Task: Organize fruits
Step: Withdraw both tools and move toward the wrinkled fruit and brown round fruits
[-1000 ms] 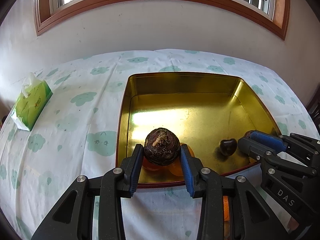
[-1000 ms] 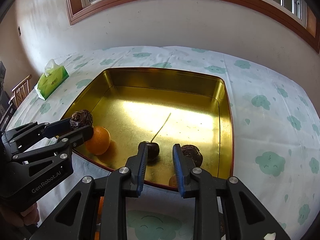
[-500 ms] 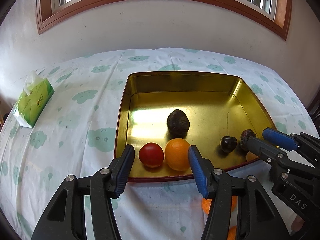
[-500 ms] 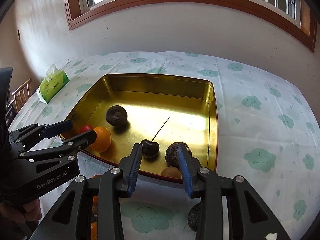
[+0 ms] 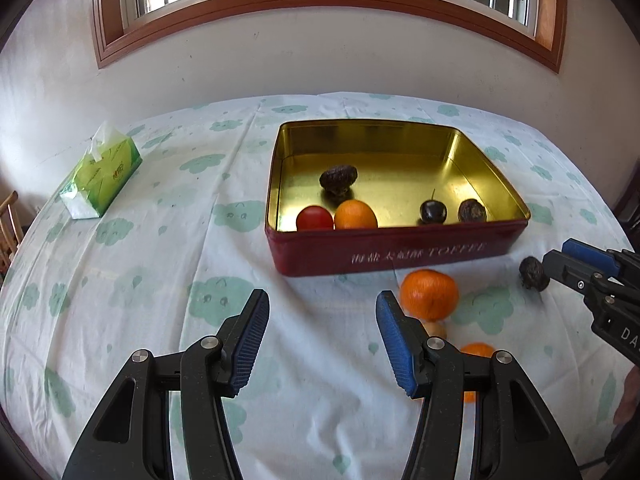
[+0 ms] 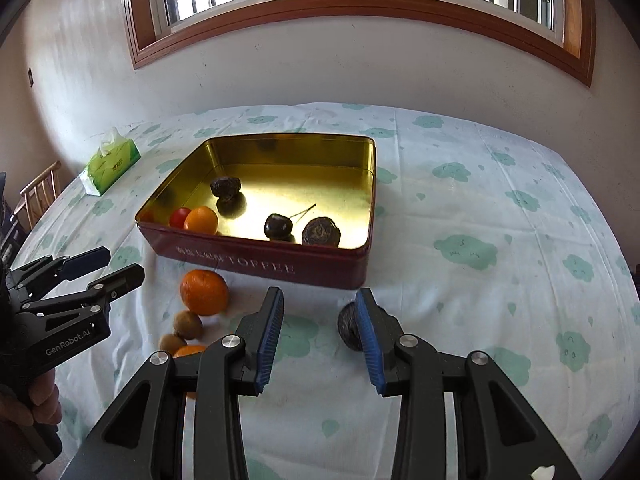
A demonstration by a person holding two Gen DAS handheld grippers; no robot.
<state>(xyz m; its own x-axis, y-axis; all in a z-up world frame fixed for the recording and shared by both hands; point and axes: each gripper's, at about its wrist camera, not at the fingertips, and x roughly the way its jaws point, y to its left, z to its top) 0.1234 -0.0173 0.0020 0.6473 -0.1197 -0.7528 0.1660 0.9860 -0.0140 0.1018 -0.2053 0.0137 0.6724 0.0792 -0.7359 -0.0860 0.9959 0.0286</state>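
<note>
Ahead of both claws sits a red tin (image 5: 396, 256) with a gold inside (its side reads TOFFEE), holding five fruits: a tomato (image 5: 314, 218) touching an orange (image 5: 355, 214) at the near wall, a dark wrinkled fruit (image 5: 338, 178) just behind them, and a cherry (image 5: 433, 212) beside another dark wrinkled fruit (image 5: 472, 211) toward the right. The left claw (image 5: 320, 332) hovers spread over the bench (image 5: 160, 280) with nothing between its pads; a tangerine (image 5: 429, 294) lies just right of it, short of the tin. The right claw (image 6: 318, 334) is also spread and empty, a dark fruit (image 6: 349, 327) lying on the cloth against its right finger. Two small kiwis (image 6: 187, 324) lie to its left.
</note>
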